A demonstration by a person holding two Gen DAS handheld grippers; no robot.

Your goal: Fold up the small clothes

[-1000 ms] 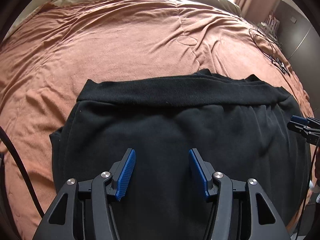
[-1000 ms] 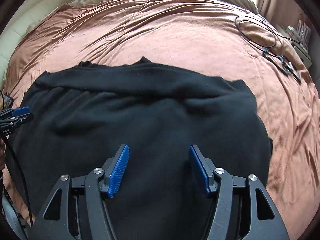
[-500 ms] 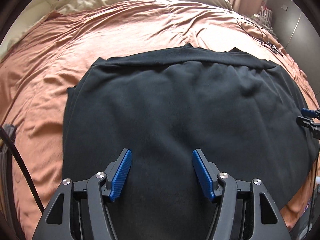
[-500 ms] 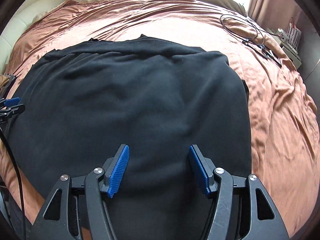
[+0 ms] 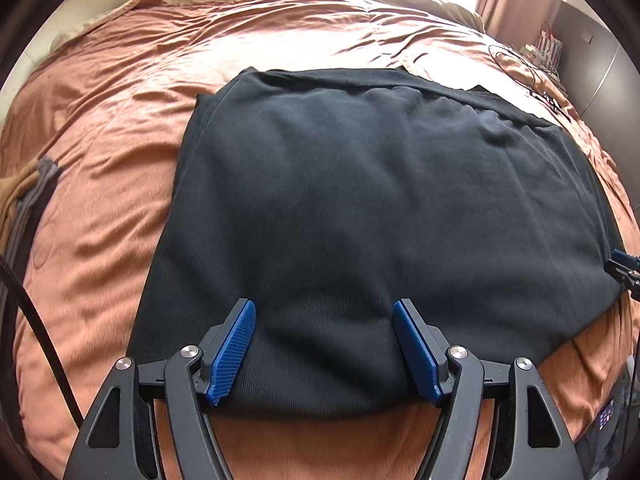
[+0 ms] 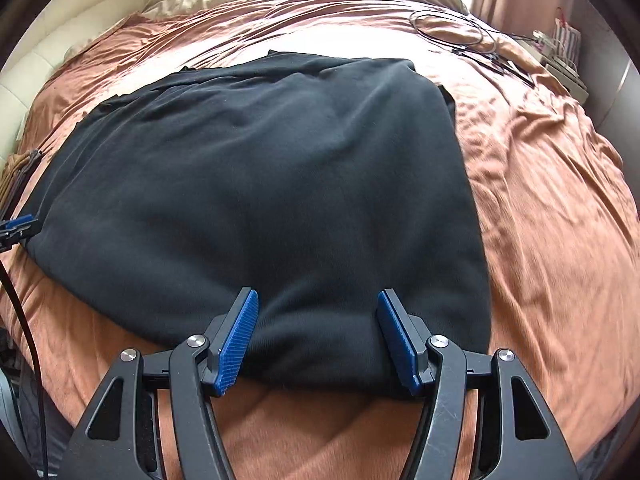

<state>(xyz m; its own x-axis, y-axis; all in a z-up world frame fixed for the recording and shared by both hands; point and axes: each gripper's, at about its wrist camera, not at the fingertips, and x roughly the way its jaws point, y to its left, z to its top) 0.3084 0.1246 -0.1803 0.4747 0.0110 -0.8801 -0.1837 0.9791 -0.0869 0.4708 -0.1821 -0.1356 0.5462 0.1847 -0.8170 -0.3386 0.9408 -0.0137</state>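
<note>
Black garment (image 5: 380,208) is lying spread on the rust-coloured bedspread (image 5: 100,160), already doubled over, near edge rounded and thick like a fold, ribbed band showing along the far edge.

Handling, as a guess: thick knit or fleece, soft and limp, with no stiffness to hold a shape once lifted. Probably light enough, though bulkier than thin cloth. It is looking matte, so likely grippy against the pads, not slippery. Nothing fragile. The layers may slide on each other, so a hold should be catching all layers at the near fold, one gripper toward each near corner, rather than pinching the top layer mid-panel.

Left gripper (image 5: 324,352) is hovering over the near edge on the garment's left part, jaws opening, cloth lying below and between the blue pads (image 5: 234,352) but not pinched. Right gripper (image 6: 318,344) is standing over the near edge by the right corner, jaws parted about halfway, holding nothing; cloth is sitting between the pads without being pressed.

View differences: the left wrist view is showing the garment's left side edge, a stack of folded cloth (image 5: 24,196) at the bed's left margin, and the right gripper's tip poking in at far right. The right wrist view is showing the garment's right edge and near right corner, the tangle of cables (image 6: 472,40) far up the bed, and the pale headboard (image 6: 36,80).
</note>
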